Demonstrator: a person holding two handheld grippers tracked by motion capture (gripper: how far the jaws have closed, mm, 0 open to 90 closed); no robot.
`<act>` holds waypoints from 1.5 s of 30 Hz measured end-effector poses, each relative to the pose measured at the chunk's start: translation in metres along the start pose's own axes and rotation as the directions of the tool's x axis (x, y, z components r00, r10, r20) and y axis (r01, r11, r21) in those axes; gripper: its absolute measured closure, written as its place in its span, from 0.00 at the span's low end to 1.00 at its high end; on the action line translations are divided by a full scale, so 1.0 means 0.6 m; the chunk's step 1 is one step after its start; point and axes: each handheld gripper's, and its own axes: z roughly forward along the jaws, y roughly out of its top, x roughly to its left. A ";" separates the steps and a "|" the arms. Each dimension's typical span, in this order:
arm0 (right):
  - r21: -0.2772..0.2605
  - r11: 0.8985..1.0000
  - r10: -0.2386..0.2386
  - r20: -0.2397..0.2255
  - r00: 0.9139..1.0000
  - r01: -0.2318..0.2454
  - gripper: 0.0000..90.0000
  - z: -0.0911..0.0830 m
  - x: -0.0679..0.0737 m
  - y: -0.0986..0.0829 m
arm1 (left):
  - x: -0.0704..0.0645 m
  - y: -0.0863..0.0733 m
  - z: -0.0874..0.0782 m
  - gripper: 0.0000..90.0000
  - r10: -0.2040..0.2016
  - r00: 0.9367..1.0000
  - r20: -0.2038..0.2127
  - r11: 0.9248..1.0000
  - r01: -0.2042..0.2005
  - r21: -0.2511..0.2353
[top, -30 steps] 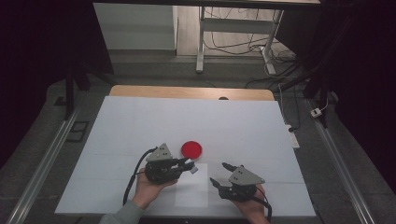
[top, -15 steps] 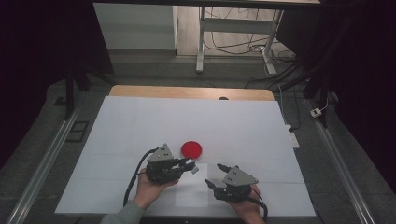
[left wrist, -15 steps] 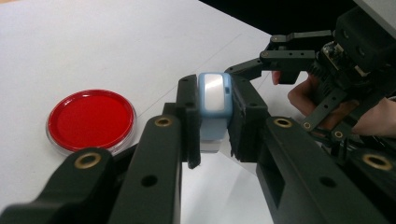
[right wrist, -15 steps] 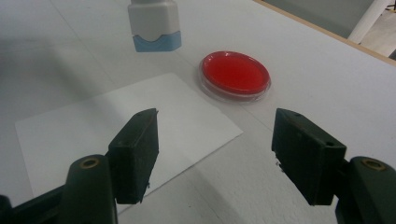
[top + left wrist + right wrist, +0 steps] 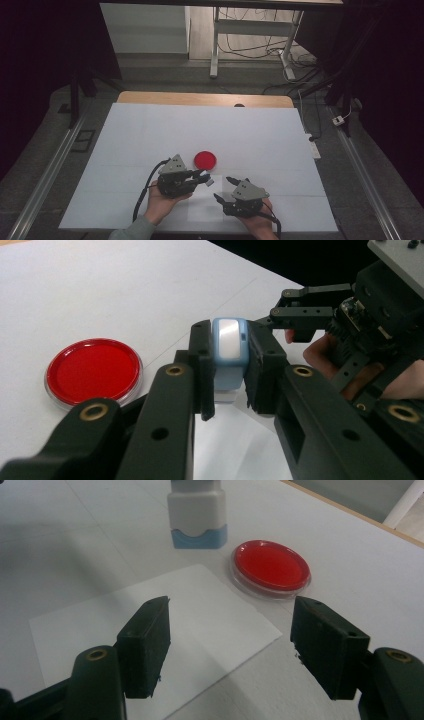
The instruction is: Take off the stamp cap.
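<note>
My left gripper (image 5: 205, 178) (image 5: 229, 371) is shut on a small white and light-blue stamp (image 5: 210, 182) (image 5: 229, 345), held upright with its base at the table surface. In the right gripper view the stamp (image 5: 196, 515) stands just past the far corner of a white paper sheet (image 5: 150, 625) (image 5: 207, 206). A round red dish (image 5: 205, 159) (image 5: 93, 371) (image 5: 270, 567) lies flat beside the stamp. My right gripper (image 5: 223, 188) (image 5: 230, 645) stands open low over the paper, jaws wide apart with nothing between them and pointing toward the stamp.
A large white sheet covers the table (image 5: 150, 135), and a strip of wood shows at its far edge (image 5: 200, 98). The right gripper's linkage (image 5: 320, 315) and a hand sit close to the stamp's right in the left gripper view.
My right gripper has shifted a little left and toward the table's near edge, closer to the paper. The left gripper and the stamp have stayed put.
</note>
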 end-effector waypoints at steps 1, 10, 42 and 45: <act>0.001 1.000 -0.003 0.002 1.000 0.003 0.36 0.001 0.001 0.001 | 0.000 0.000 0.000 0.84 0.001 1.000 0.000 1.000 -0.001 0.000; -0.011 1.000 0.009 0.004 1.000 -0.009 0.37 0.013 0.014 0.008 | -0.004 -0.001 0.007 0.84 0.005 1.000 -0.001 1.000 -0.005 0.004; -0.003 1.000 0.023 0.051 0.998 -0.023 0.59 0.028 0.028 0.023 | -0.014 -0.004 0.019 0.84 0.017 1.000 -0.003 1.000 -0.017 0.005; -0.001 1.000 0.018 0.053 0.998 -0.018 0.63 0.028 0.028 0.023 | -0.014 -0.004 0.020 0.84 0.017 1.000 -0.002 1.000 -0.017 0.006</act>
